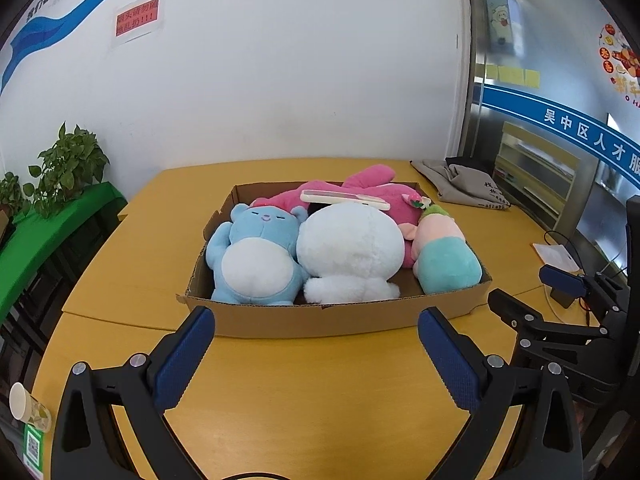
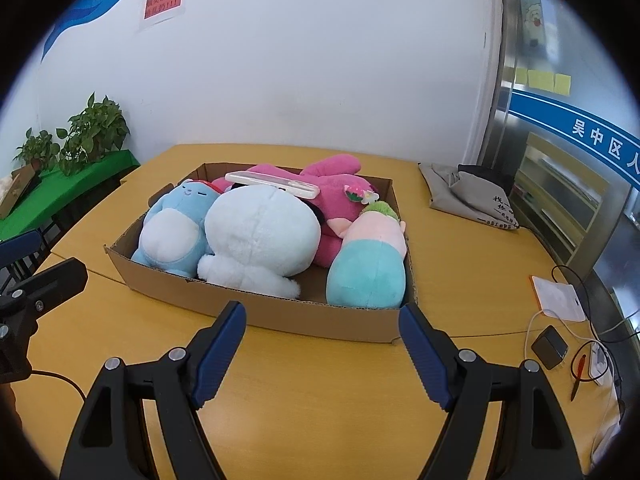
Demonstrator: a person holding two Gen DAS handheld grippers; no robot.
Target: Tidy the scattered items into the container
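A shallow cardboard box (image 1: 320, 316) (image 2: 320, 320) stands on the yellow table. In it lie a blue bear plush (image 1: 256, 252) (image 2: 172, 232), a white plush (image 1: 348, 248) (image 2: 260, 236), a pink plush (image 1: 360, 188) (image 2: 332, 192) and a teal-and-pink plush (image 1: 444, 256) (image 2: 368, 268). A white flat case (image 1: 344, 199) (image 2: 272, 183) rests on top of the plushes. My left gripper (image 1: 316, 320) is open and empty just in front of the box. My right gripper (image 2: 322, 316) is open and empty at the box's near wall; it also shows in the left wrist view (image 1: 560, 304).
A grey cloth bag (image 1: 464, 184) (image 2: 468, 196) lies at the table's far right. A white pad (image 2: 558, 298), cables, a black adapter (image 2: 550, 346) and a pen lie at the right edge. A paper cup (image 1: 28, 406) stands front left. Potted plants (image 2: 92, 132) sit on a green shelf left.
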